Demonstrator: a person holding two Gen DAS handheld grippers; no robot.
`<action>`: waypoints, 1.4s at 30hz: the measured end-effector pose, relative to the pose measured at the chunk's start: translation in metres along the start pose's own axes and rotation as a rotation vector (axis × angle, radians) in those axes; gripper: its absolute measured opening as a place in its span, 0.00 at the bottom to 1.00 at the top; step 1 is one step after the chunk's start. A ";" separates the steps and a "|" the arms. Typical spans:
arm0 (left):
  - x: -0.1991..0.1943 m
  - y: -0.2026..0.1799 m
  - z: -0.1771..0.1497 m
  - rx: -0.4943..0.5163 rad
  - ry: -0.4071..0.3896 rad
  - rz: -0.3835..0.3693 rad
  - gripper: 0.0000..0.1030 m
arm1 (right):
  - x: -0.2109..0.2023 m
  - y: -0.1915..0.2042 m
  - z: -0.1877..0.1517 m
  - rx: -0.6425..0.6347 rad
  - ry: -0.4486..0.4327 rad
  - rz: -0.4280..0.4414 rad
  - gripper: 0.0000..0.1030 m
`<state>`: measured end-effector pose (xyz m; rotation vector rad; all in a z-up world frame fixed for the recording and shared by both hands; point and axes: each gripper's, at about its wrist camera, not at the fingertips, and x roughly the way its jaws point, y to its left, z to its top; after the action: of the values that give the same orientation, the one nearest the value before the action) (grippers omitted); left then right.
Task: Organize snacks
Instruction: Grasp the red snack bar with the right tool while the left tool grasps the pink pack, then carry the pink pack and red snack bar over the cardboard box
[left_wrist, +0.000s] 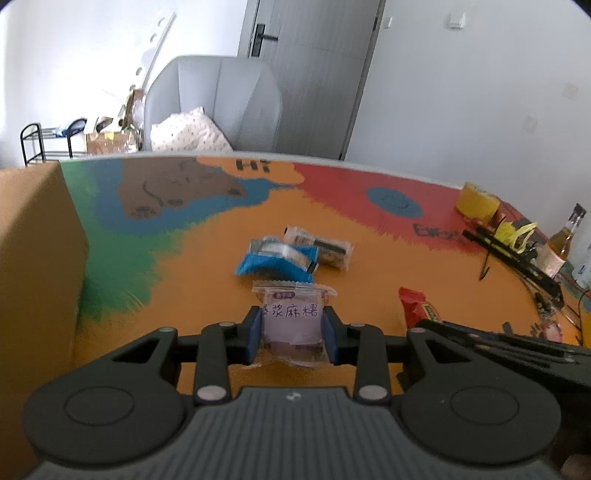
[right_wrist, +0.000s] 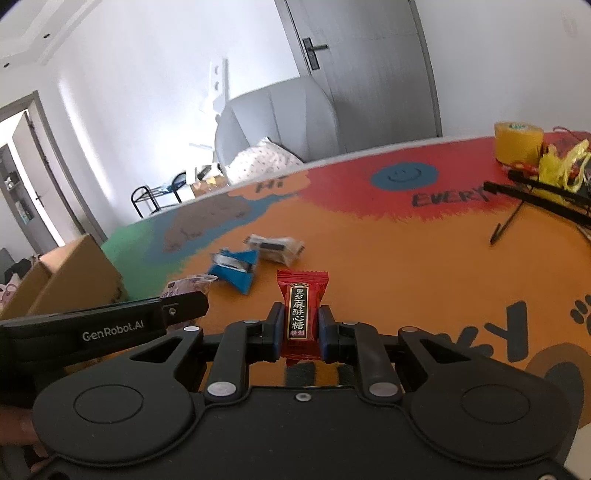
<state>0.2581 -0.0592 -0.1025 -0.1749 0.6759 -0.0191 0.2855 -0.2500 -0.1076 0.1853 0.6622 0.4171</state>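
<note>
Gripping on both sides: my left gripper (left_wrist: 291, 328) has its jaws pressed onto a purple mochi packet (left_wrist: 291, 319), and my right gripper (right_wrist: 300, 328) has its jaws clamped on a red candy bar (right_wrist: 301, 314) that stands upright between them. Both snacks sit low over the orange part of the painted tabletop (right_wrist: 424, 266). Just beyond my left jaws lies a blue snack packet (left_wrist: 277, 260), touching a clear-wrapped dark snack (left_wrist: 321, 247) behind it. To my left a cardboard box (left_wrist: 33, 266) stands close, walling off that side. To my right the surface lies open until clutter near the edge: a black stand (right_wrist: 535, 194), yellow ribbon (right_wrist: 561, 168), a yellow tape roll (right_wrist: 517, 142). Past the far rim I see a grey armchair (left_wrist: 218, 99) and a door (left_wrist: 314, 70).
</note>
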 end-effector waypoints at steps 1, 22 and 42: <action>-0.005 0.000 0.001 0.002 -0.010 0.000 0.32 | -0.003 0.003 0.001 -0.003 -0.008 0.002 0.17; -0.092 0.023 0.026 -0.009 -0.178 0.048 0.32 | -0.034 0.062 0.025 -0.081 -0.102 0.123 0.17; -0.140 0.096 0.041 -0.096 -0.263 0.174 0.32 | -0.018 0.127 0.040 -0.150 -0.111 0.226 0.17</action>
<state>0.1704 0.0525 -0.0004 -0.2062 0.4277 0.2007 0.2582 -0.1448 -0.0294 0.1397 0.5000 0.6674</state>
